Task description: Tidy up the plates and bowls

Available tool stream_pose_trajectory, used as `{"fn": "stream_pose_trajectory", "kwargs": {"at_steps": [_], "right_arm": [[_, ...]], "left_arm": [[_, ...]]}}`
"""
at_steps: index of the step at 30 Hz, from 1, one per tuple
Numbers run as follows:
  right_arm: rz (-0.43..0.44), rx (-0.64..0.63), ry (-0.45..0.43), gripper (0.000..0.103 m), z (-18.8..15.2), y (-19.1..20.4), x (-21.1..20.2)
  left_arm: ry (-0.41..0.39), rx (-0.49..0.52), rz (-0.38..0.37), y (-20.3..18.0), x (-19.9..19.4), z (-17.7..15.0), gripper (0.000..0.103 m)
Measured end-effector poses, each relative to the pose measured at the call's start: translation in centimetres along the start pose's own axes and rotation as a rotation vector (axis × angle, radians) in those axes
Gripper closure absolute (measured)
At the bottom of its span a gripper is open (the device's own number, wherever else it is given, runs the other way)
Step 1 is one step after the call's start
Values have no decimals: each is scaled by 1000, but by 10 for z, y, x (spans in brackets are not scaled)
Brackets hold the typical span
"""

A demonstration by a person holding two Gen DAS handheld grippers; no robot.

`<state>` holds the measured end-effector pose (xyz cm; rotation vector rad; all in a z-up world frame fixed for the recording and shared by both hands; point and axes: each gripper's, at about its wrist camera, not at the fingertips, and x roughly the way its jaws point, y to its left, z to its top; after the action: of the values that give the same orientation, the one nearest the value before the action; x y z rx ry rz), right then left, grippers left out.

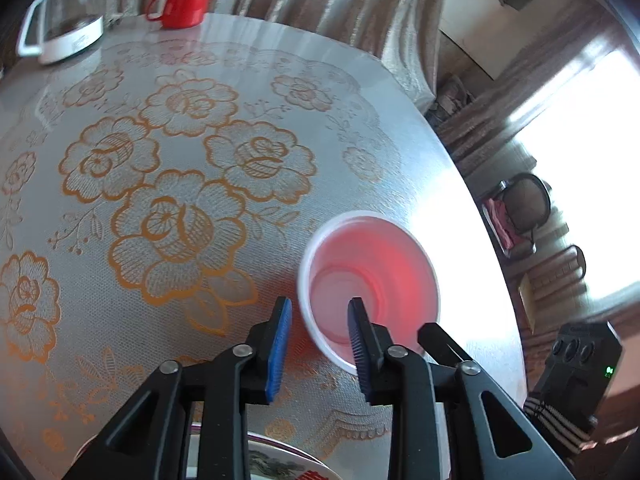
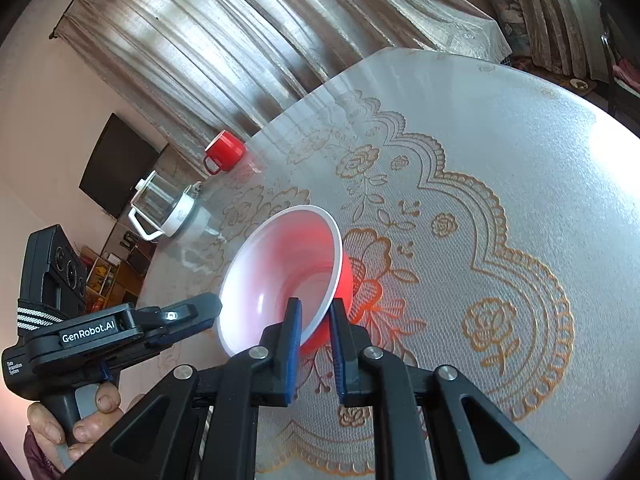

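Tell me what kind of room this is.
Probably a home living or dining room: a table under a lace-patterned cover, draped curtains, a dark wall-mounted TV, plus a red mug and glass kettle.

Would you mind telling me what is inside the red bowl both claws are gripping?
The red bowl looks empty: only its pale pink-white inside shows. One finger of the left claw and one of the right claw reach over the rim, hiding small patches of wall.

A thin, glossy plastic bowl [image 2: 280, 276], red outside and white inside, sits on a shiny, lace-textured plastic tablecloth [image 2: 500, 208].
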<state>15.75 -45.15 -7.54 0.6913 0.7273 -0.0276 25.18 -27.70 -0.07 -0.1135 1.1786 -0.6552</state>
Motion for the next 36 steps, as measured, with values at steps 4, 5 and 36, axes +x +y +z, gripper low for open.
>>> {"fn": "stream_pose_trajectory", "kwargs": {"at_steps": [4,5,36], "right_arm": [[11,7,6,90,-5,0,-5],[13,9,8,90,-6,0,-6],[31,39,-24,90,-23,-5,-29]], "left_arm": [[2,51,1,-13,0,-8,87],[7,49,-10,-15,0,-10,87],[-37,140,29,-30,-20,-38,79]]}}
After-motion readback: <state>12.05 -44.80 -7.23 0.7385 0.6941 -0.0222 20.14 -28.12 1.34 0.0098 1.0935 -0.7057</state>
